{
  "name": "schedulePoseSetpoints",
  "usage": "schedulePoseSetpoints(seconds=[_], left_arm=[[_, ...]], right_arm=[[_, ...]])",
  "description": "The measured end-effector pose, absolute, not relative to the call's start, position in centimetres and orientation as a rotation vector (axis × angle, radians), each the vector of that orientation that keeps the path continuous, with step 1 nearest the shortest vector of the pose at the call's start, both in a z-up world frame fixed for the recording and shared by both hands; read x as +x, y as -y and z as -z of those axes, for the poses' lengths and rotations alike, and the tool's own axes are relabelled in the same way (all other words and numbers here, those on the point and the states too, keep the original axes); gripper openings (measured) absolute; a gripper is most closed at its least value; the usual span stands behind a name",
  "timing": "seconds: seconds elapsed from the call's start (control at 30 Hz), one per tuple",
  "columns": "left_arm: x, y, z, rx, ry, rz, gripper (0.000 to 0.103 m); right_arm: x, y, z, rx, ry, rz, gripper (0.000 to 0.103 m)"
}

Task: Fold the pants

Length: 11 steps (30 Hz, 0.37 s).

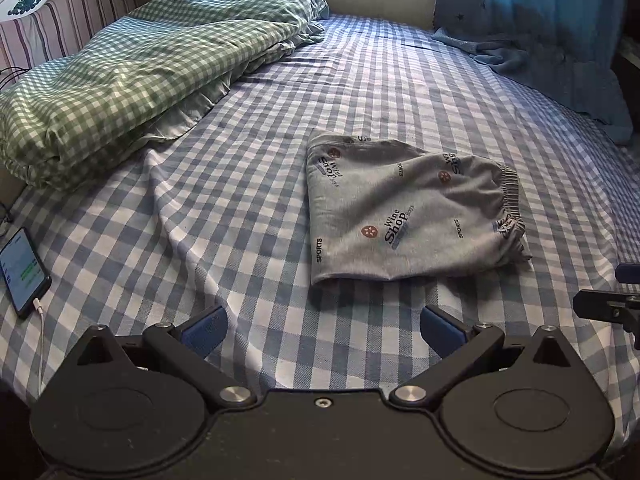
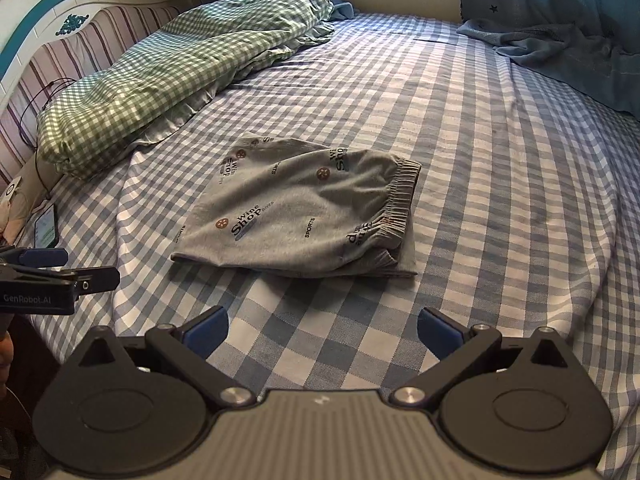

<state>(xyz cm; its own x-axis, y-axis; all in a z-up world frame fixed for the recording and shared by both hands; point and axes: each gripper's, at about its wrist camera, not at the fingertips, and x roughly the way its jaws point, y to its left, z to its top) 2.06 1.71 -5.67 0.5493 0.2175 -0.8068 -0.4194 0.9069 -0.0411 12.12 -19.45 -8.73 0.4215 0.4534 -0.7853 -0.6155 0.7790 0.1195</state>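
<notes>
Grey printed pants (image 1: 404, 208) lie folded into a compact stack on the blue checked bed sheet (image 1: 260, 160), waistband to the right. They also show in the right wrist view (image 2: 300, 208). My left gripper (image 1: 324, 330) is open and empty, hovering just in front of the pants. My right gripper (image 2: 322, 330) is open and empty, also in front of the pants. The right gripper shows at the right edge of the left wrist view (image 1: 608, 304). The left gripper shows at the left edge of the right wrist view (image 2: 60, 276).
A green checked duvet (image 1: 140, 72) is piled at the back left by the striped headboard (image 1: 60, 20). A phone (image 1: 24, 272) on a cable lies at the left edge. A blue blanket (image 1: 500, 52) and curtain (image 1: 540, 20) are at the back right.
</notes>
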Motion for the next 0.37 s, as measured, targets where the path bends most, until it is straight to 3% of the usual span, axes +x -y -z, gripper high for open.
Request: schedulePoseSetpoints(seconds=[0.37], left_arm=[[1.9, 0.2, 5.0, -0.233, -0.900, -0.421, 0.102]], right_arm=[[12.6, 20.6, 8.2, -0.198, -0.901, -0.726, 0.103]])
